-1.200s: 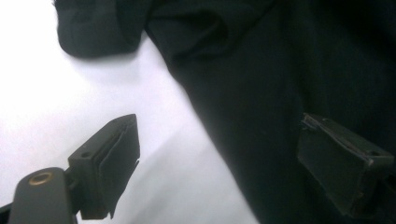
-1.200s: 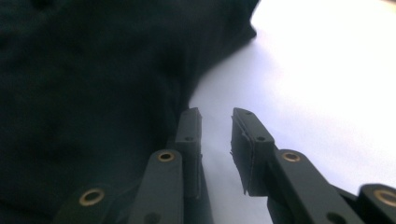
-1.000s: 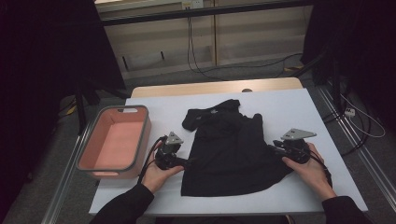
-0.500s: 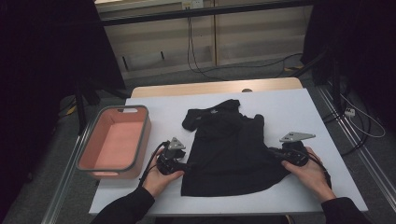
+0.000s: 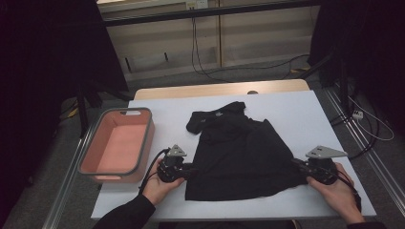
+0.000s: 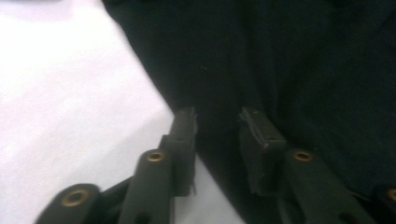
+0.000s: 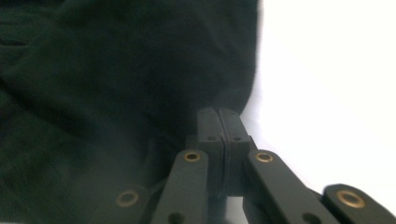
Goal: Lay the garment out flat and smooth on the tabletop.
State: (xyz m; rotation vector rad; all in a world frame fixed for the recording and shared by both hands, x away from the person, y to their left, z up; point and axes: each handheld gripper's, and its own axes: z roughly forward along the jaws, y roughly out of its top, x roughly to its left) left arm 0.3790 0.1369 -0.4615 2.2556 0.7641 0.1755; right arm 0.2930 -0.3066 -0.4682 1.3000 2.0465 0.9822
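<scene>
High view: a black fabric garment [image 5: 241, 160] spread flat across the middle of the white rectangular tabletop [image 5: 305, 114], its bunched upper end toward the frame's centre. At lower left of the cloth, the left gripper [image 5: 187, 171], held in a hand [image 5: 160, 183] coming in from the bottom edge, its tips at the garment's left edge. At lower right, the right gripper [image 5: 298, 165] in the other hand [image 5: 336, 191], tips at the garment's right corner. Left of centre, a salmon-pink plastic tub with a grey rim [image 5: 117, 143], lying over the table's left edge, apart from the cloth.

Left gripper view: jaws parted, a clear gap between them, nothing pinched. Black cloth [image 6: 299, 70] over the right and upper frame, its edge running down into the gap; white table [image 6: 70, 93] at left.

Right gripper view: jaws pressed together at lower centre, closed at the garment's edge; cloth between the pads cannot be made out, dark fabric [image 7: 116, 70] on the left, white table [image 7: 327, 84] on the right.
</scene>
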